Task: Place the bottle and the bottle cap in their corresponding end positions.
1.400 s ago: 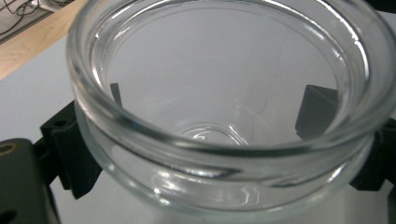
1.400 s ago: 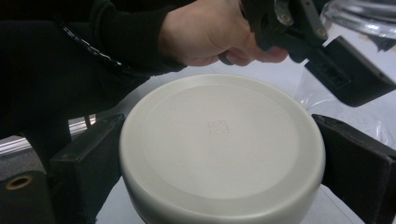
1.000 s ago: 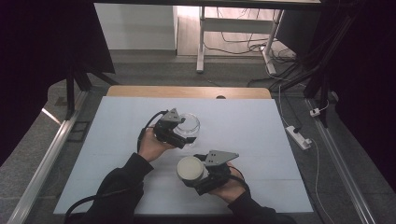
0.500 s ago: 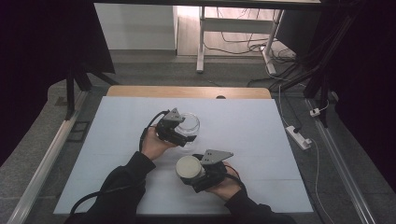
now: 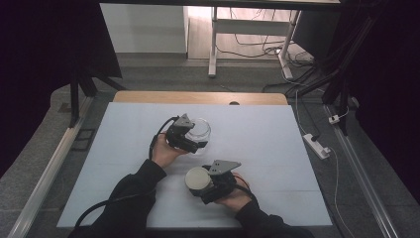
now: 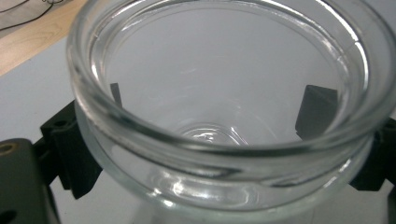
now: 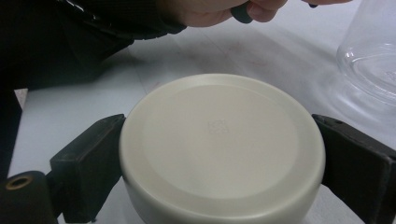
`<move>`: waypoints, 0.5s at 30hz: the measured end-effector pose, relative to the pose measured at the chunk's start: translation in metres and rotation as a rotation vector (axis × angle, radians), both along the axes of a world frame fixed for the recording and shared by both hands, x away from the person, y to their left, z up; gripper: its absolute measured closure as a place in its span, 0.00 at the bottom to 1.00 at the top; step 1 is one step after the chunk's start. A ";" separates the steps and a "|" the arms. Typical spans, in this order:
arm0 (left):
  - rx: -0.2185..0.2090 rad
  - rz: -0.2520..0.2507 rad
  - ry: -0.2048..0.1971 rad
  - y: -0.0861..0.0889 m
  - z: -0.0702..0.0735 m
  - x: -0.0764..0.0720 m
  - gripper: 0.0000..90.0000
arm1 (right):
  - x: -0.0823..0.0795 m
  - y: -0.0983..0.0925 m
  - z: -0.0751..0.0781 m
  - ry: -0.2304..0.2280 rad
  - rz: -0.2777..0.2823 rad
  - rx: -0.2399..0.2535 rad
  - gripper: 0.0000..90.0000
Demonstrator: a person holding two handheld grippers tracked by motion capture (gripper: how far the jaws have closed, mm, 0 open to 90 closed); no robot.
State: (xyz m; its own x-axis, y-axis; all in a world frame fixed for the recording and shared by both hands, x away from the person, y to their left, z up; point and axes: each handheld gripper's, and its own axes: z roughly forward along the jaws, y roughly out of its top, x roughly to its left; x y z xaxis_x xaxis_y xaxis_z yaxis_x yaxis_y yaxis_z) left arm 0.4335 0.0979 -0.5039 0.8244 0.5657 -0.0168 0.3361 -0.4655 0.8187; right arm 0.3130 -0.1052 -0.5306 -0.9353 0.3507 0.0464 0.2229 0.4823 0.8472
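Observation:
A clear glass jar [image 5: 199, 130] without a lid stands mid-table, held by my left gripper [image 5: 190, 141]. In the left gripper view the jar's wide mouth [image 6: 224, 93] faces the camera, and black fingers [image 6: 317, 112] press its sides through the glass. My right gripper [image 5: 200, 184] is shut on a round cream lid [image 5: 197, 178], nearer the front edge and apart from the jar. In the right gripper view the lid [image 7: 222, 144] lies flat between two black pads [image 7: 86, 158], with the jar [image 7: 371, 51] at the upper right.
The table [image 5: 257, 134] has a pale blue-grey top with a wooden strip [image 5: 198, 97] along its far edge. A power strip [image 5: 317, 145] lies on the floor to the right. A white desk frame [image 5: 213, 39] stands beyond the table.
My right gripper with the lid has shifted slightly left and nearer. The left gripper and jar have barely moved.

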 end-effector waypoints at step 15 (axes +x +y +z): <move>-0.002 0.015 0.004 -0.003 -0.012 0.009 0.08 | 0.009 0.004 -0.006 0.050 -0.044 -0.072 0.08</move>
